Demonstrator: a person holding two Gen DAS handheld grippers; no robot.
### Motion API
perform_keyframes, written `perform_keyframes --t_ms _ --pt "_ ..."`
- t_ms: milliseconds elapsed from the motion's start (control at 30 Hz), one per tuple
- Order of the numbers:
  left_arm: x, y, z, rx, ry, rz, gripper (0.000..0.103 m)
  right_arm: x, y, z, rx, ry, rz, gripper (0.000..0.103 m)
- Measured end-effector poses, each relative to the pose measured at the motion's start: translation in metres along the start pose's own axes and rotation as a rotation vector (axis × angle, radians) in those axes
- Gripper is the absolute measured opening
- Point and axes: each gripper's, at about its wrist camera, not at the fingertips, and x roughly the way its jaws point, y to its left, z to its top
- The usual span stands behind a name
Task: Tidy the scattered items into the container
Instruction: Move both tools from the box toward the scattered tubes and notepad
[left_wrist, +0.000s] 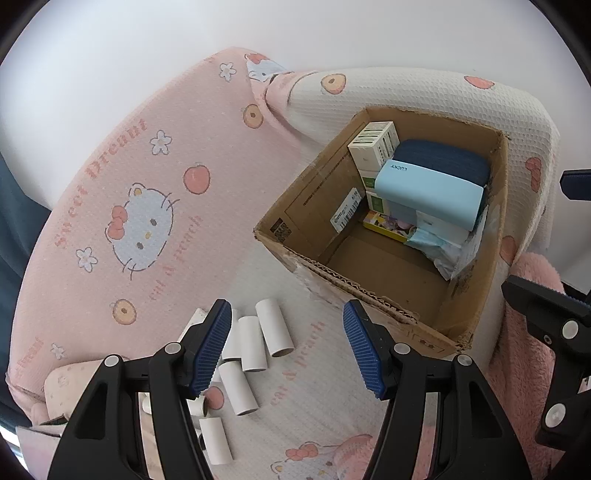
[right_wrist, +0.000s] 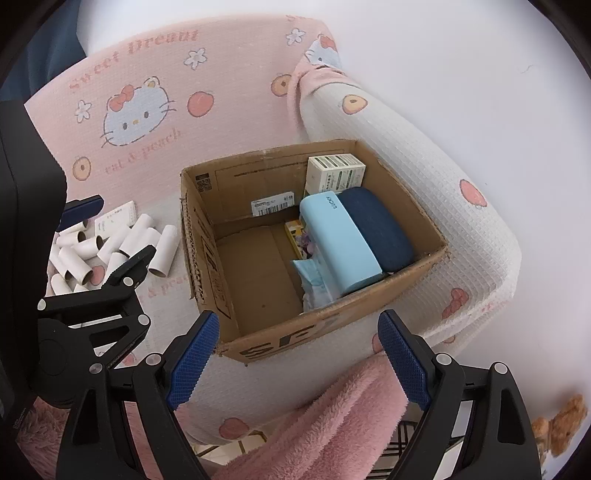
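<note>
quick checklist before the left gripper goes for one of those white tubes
1. Left gripper open and empty: ok.
2. White tubes loose on the blanket, reachable: ok.
3. One tube lying apart from its neighbours: not ok, they touch and overlap.
4. Free floor in the cardboard box: ok, its contents sit to one side.
5. Right gripper open, away from the tubes: ok.
6. Small white card clear of the tubes: cannot tell.
</note>
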Motion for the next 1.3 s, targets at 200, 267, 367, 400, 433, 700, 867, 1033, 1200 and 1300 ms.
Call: perform_keyframes --t_ms 200,267,367,400,433,700,867,1033,1200,1300 --pt "0.004 0.003 -0.001 0.004 -0.001 -0.02 0.067 0.005 0.004 0.004 -0.008 0.012 -0.007 0.087" --pt "0.007 0.006 -0.002 0.004 0.005 -0.026 0.067 0.006 0.007 0.005 -0.014 0.015 -0.01 0.087" --pt "0.013 0.012 -0.005 -0.002 0.019 -0.026 0.067 0.008 0.011 0.006 -0.023 0.019 -0.01 0.087" --pt "0.015 0.014 -0.006 -0.007 0.022 -0.028 0.067 0.009 0.013 0.008 -0.026 0.021 -0.009 0.087" --pt "0.018 0.019 -0.007 -0.018 0.027 -0.032 0.067 0.01 0.015 0.009 -0.029 0.024 -0.01 0.087" --pt "0.04 0.053 -0.015 -0.1 0.074 -0.039 0.067 0.025 0.046 0.026 -0.094 0.048 -0.008 0.087" --pt "0.057 0.071 -0.024 -0.134 0.117 -0.046 0.067 0.034 0.068 0.039 -0.144 0.055 0.003 0.087" --pt "0.07 0.098 -0.034 -0.198 0.155 -0.026 0.067 0.045 0.094 0.051 -0.202 0.054 0.014 0.087" --pt "0.084 0.118 -0.048 -0.264 0.208 -0.022 0.067 0.054 0.122 0.059 -0.275 0.047 0.034 0.087" --pt "0.093 0.129 -0.058 -0.315 0.244 -0.027 0.067 0.059 0.139 0.063 -0.313 0.038 0.063 0.087"
